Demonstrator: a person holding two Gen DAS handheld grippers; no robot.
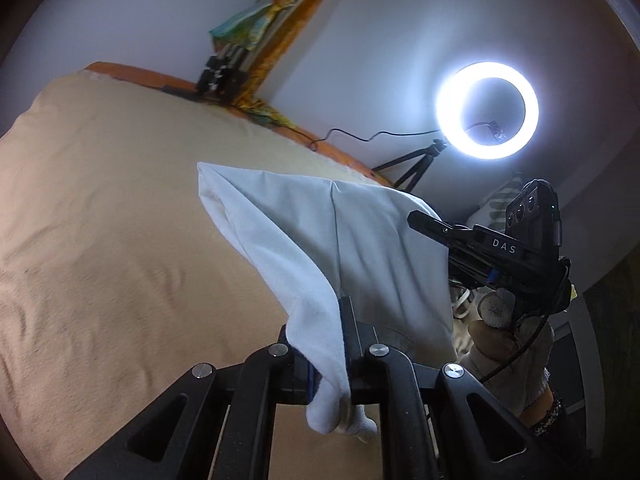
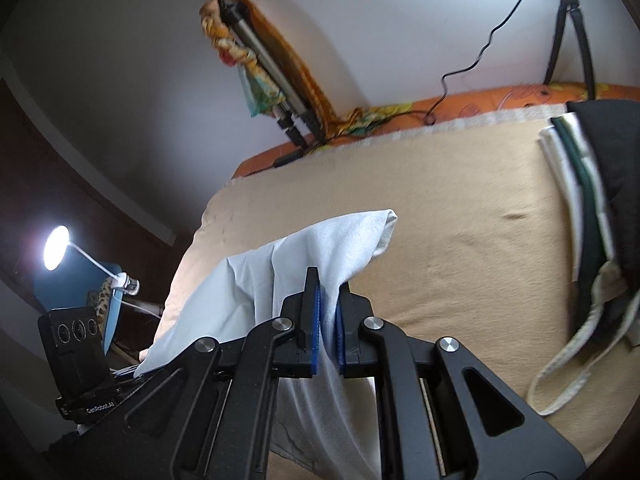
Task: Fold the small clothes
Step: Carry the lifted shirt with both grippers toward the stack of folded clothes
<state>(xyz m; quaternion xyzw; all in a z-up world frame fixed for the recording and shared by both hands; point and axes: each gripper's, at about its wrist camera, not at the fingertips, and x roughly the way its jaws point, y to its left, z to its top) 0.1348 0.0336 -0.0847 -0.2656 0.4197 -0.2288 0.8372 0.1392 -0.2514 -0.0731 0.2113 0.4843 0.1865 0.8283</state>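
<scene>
From the left wrist camera, the left gripper (image 1: 324, 344) pinches an edge of a white cloth garment (image 1: 340, 240) between its jaws. The garment is lifted above a tan blanket (image 1: 100, 220) covering the bed. At right, the right gripper (image 1: 430, 224) grips the garment's far edge, held by a gloved hand (image 1: 508, 340). A lit ring light (image 1: 487, 110) stands on a tripod against the wall.

From the right wrist camera, the right gripper (image 2: 328, 320) clamps the same garment (image 2: 304, 252) between blue pads (image 2: 316, 320). Folded clothes (image 2: 592, 184) are stacked at right, and a small lamp (image 2: 56, 248) glows at left.
</scene>
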